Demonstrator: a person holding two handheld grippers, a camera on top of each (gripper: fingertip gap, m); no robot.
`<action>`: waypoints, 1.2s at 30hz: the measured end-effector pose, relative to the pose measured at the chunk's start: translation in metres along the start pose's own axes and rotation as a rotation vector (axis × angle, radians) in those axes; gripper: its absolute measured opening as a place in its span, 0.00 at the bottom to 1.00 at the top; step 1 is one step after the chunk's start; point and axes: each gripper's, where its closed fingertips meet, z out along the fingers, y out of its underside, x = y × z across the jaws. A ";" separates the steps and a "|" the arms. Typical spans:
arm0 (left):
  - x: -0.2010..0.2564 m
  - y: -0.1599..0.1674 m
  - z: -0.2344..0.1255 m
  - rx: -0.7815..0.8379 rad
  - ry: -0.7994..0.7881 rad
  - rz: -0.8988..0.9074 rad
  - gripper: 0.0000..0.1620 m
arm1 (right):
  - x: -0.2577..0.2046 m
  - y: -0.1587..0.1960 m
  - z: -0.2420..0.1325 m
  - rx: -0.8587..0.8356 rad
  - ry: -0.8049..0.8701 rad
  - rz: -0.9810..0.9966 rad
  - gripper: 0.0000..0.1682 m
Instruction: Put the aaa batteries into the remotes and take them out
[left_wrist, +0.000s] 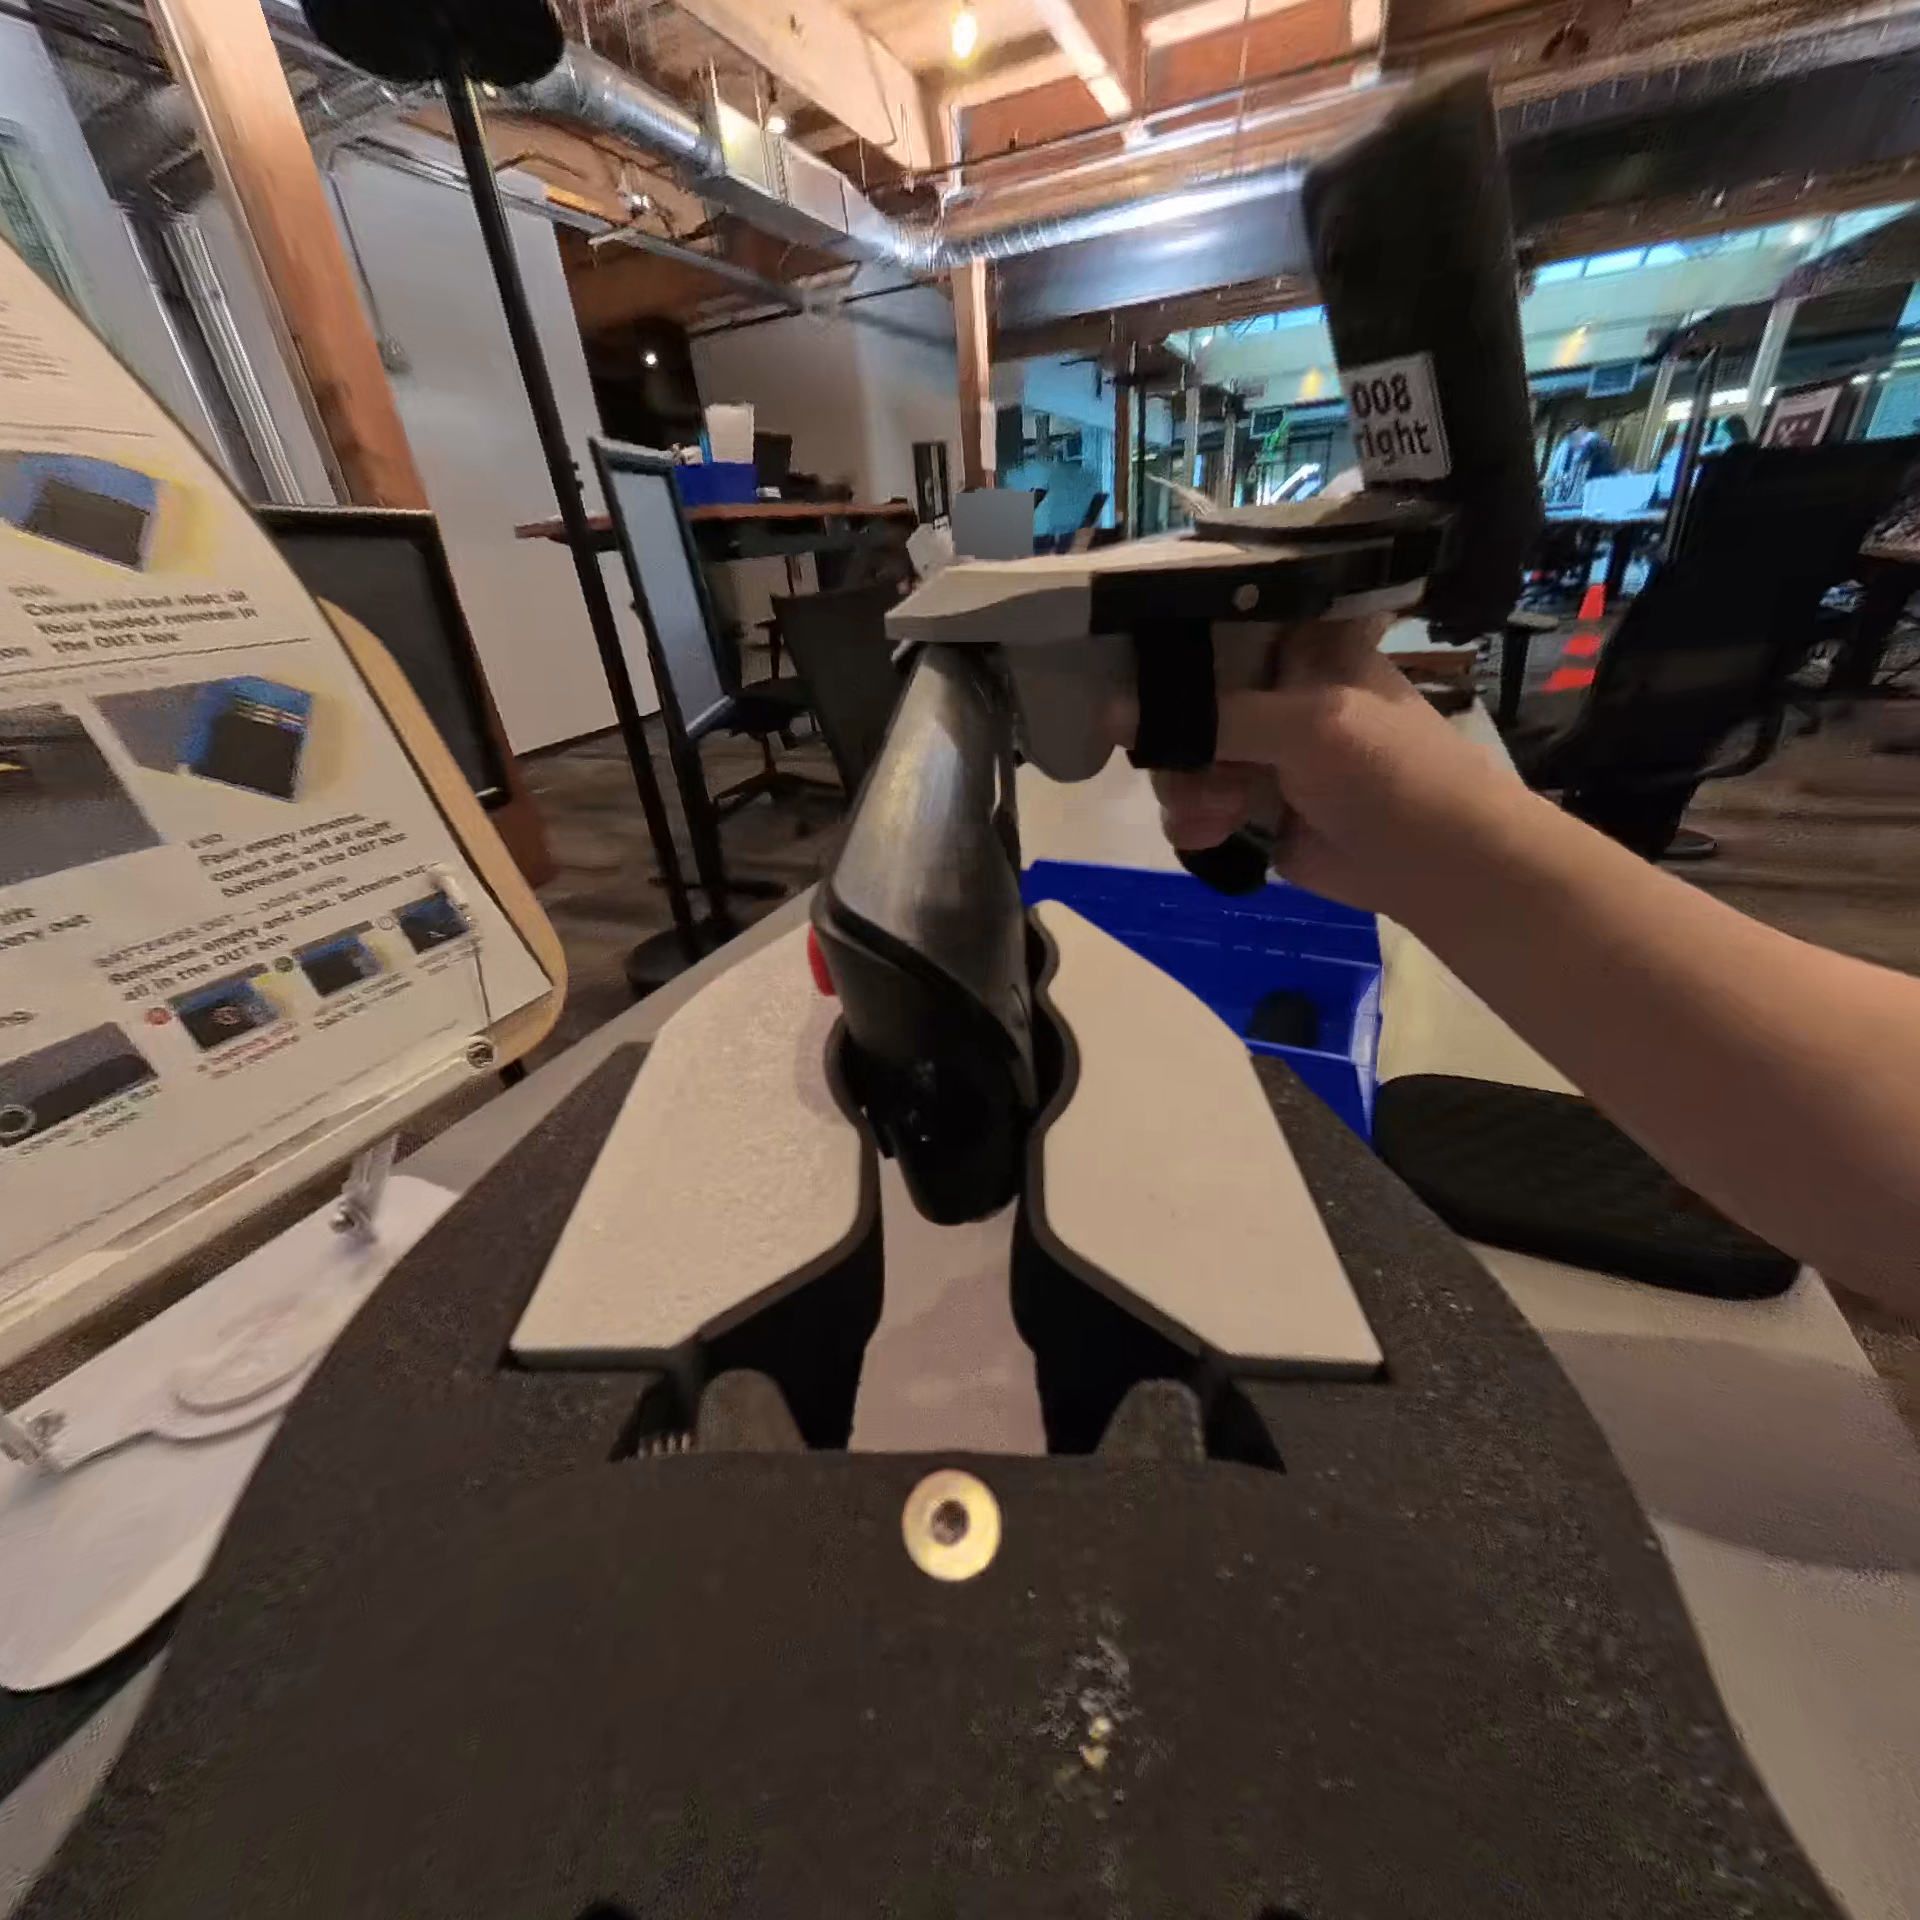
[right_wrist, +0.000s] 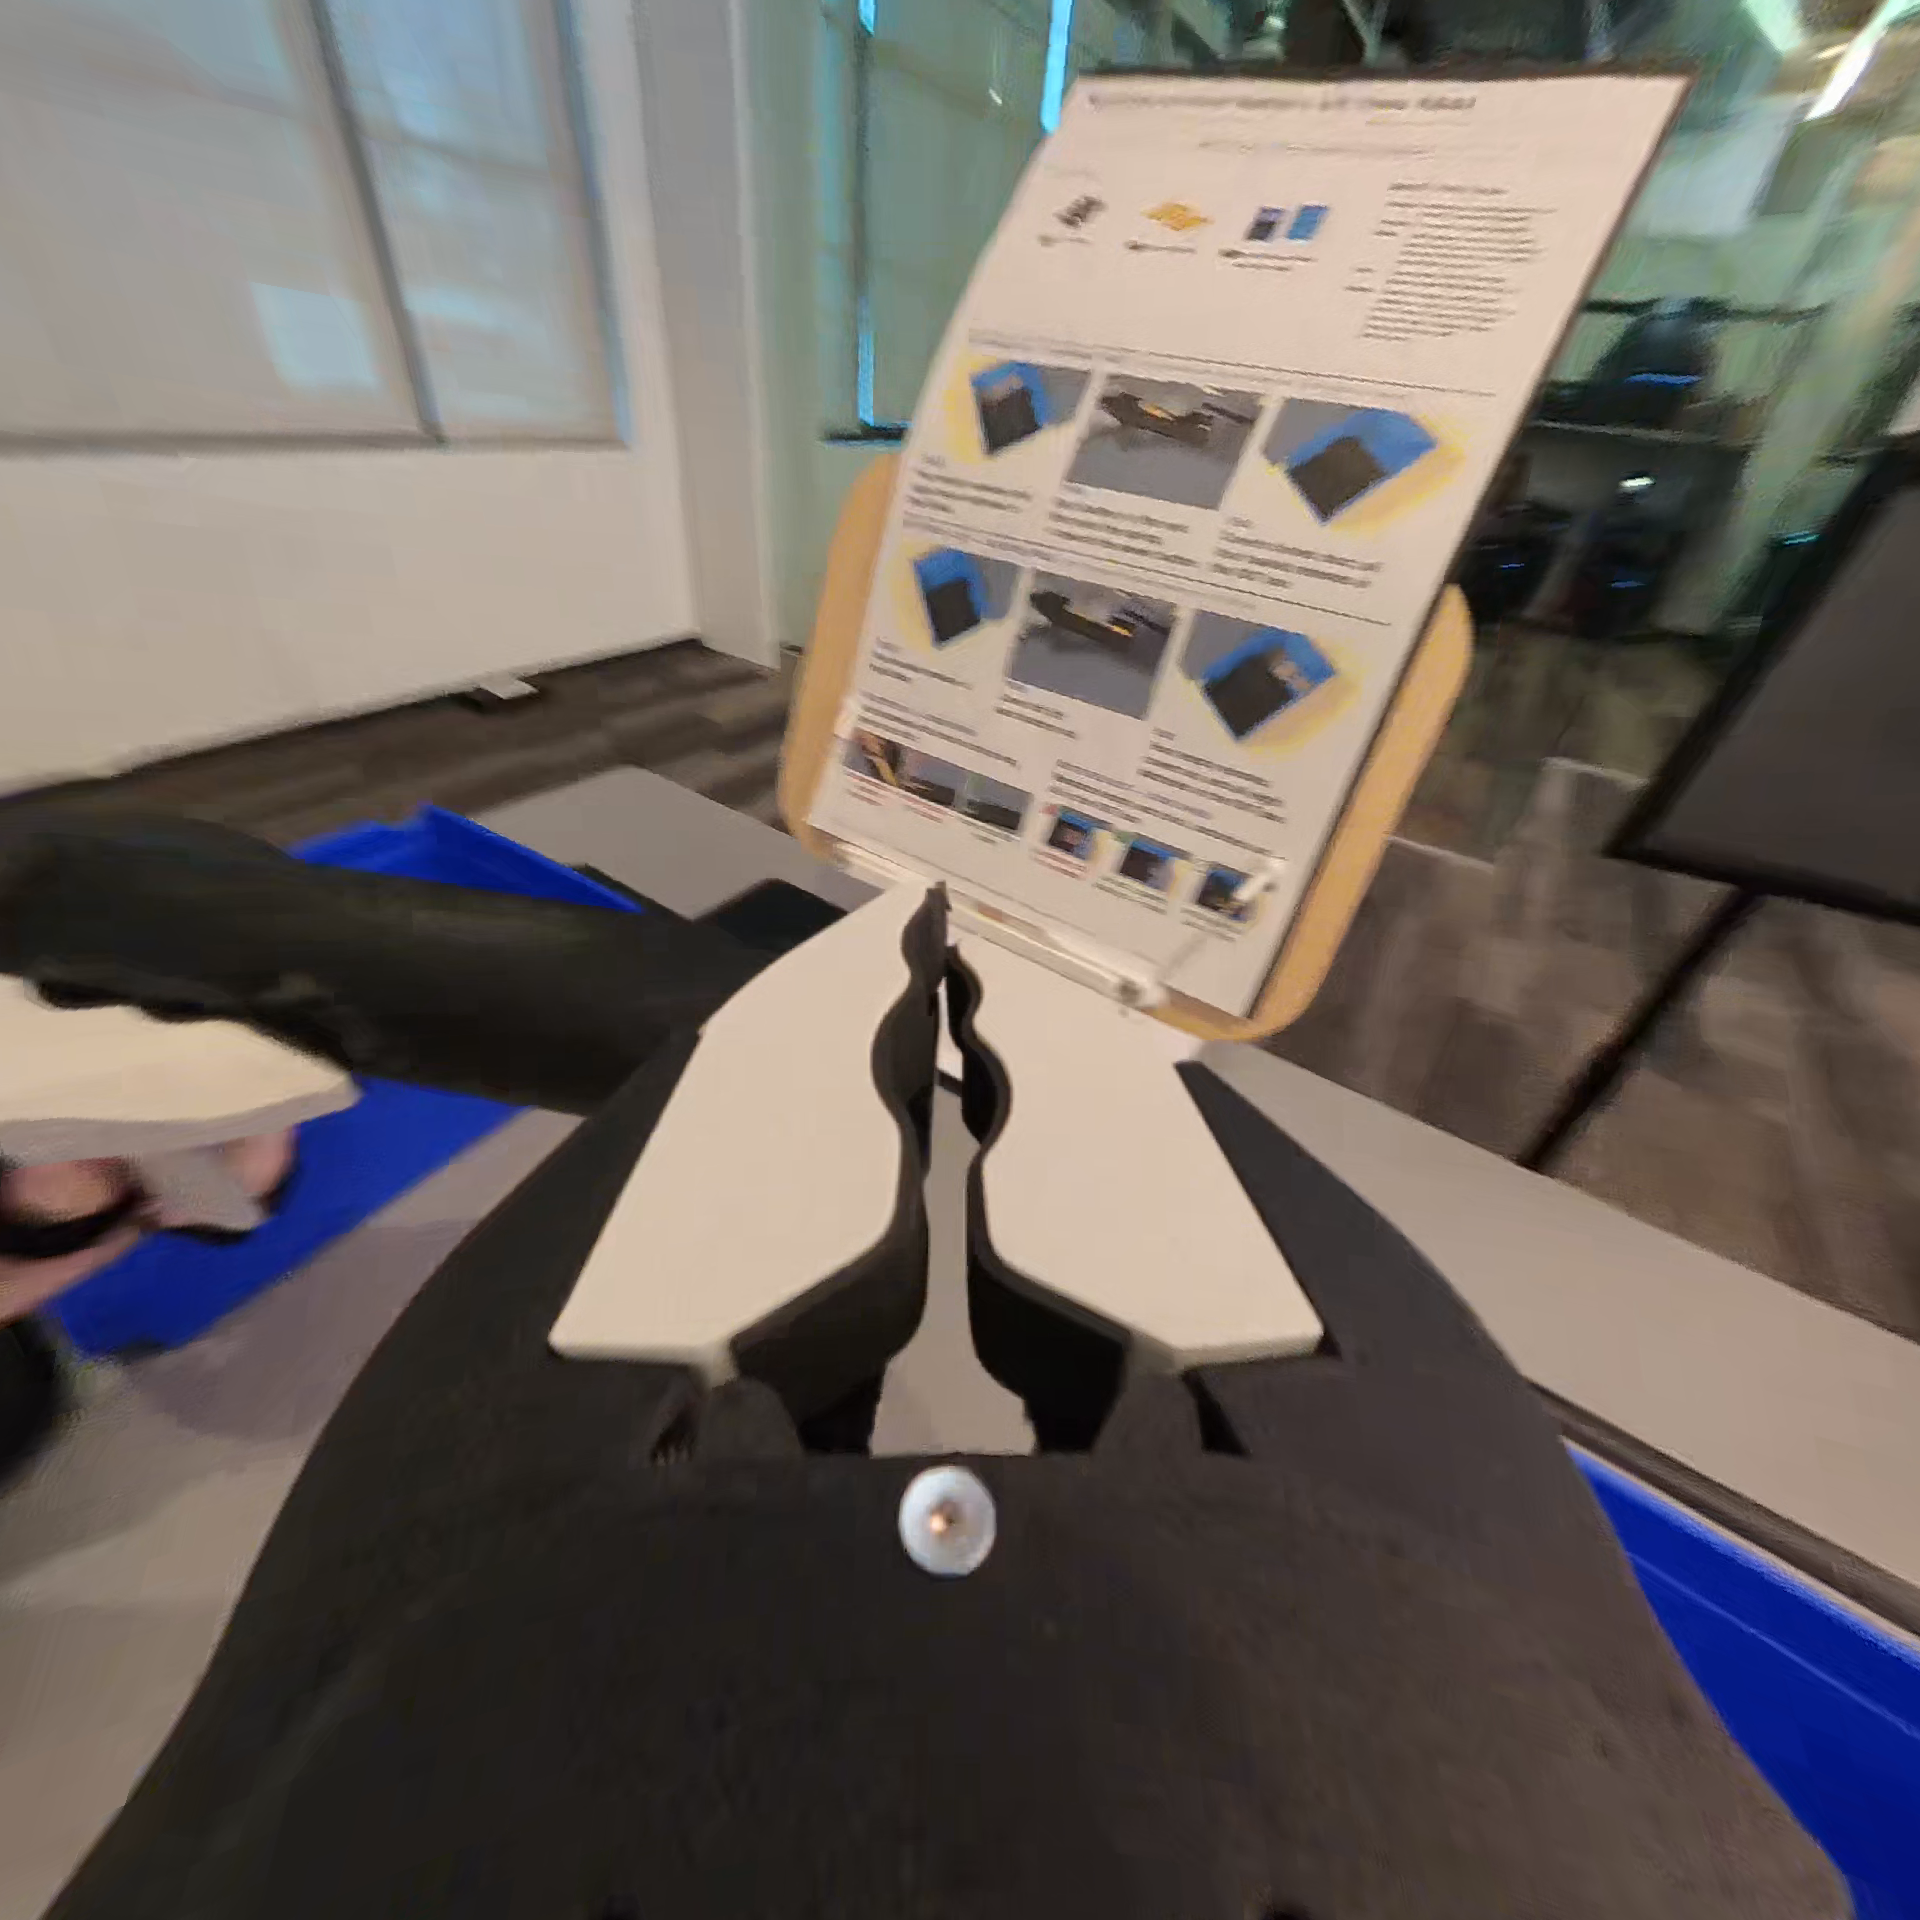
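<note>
My left gripper (left_wrist: 935, 935) is shut on the lower end of a black remote (left_wrist: 935, 831), which stands nearly upright and leans to the right. A red button (left_wrist: 821, 961) shows on its left side. My right gripper (left_wrist: 914, 623), held by a hand, comes in from the right, and its fingertips sit on top of the remote's upper end. In the right wrist view the right gripper (right_wrist: 940, 914) has its jaws closed with nothing visible between them. The remote (right_wrist: 364, 966) lies to its left and runs under the left finger. No batteries are in view.
A blue bin (left_wrist: 1247, 956) with dividers sits on the grey table behind the remote, and blue bins also show in the right wrist view (right_wrist: 312, 1195). An instruction board (right_wrist: 1195, 520) on a wooden stand is at the left (left_wrist: 208, 831). A black pad (left_wrist: 1558, 1184) lies at the right.
</note>
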 end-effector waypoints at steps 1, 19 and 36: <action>-0.006 -0.003 -0.004 0.017 -0.019 -0.006 0.15 | 0.003 -0.001 -0.001 0.006 -0.001 0.026 0.03; -0.041 0.027 -0.007 0.102 0.145 -0.602 0.14 | -0.068 0.109 -0.005 0.059 -0.388 0.342 0.47; -0.033 0.017 -0.008 0.159 0.207 -0.587 0.14 | -0.101 0.095 -0.005 0.138 -0.831 0.758 0.10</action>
